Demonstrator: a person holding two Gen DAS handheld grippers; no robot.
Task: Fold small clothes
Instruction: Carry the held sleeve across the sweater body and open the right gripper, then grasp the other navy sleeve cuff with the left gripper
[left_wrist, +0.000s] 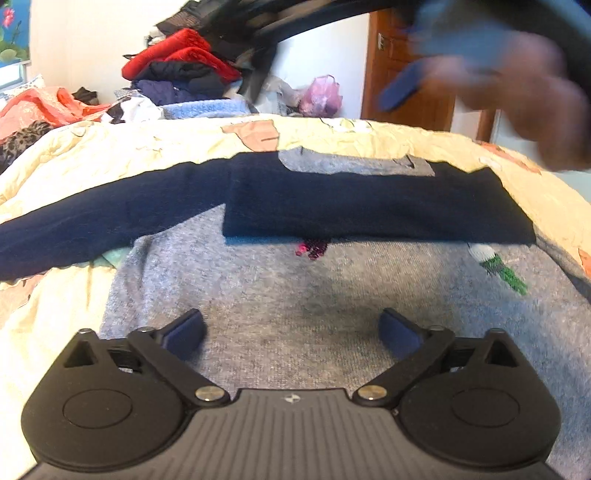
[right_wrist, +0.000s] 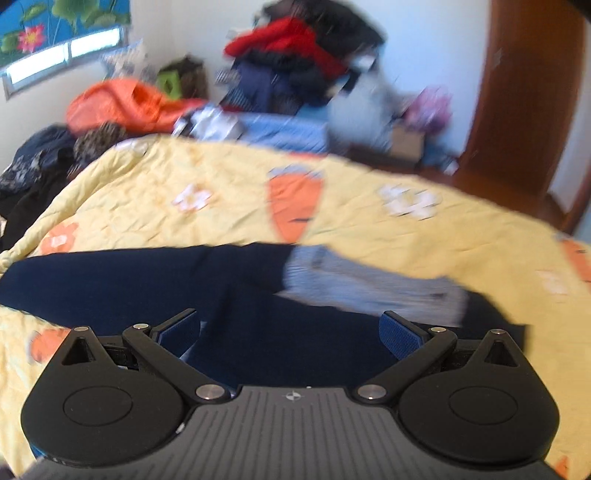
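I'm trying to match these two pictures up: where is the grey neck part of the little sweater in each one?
Left wrist view: the grey collar lies upper centre, above the folded navy sleeve.
Right wrist view: it sits right of centre, blurred.
Shared landmark: the orange carrot print on the yellow quilt, just beyond it.

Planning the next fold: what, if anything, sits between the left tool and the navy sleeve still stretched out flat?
Nothing visible. The open left tool hovers over the grey shirt body; the unfolded navy sleeve lies uncovered ahead to its left.

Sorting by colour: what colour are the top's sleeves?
Navy sleeves on a grey top; clearest in the left wrist view.
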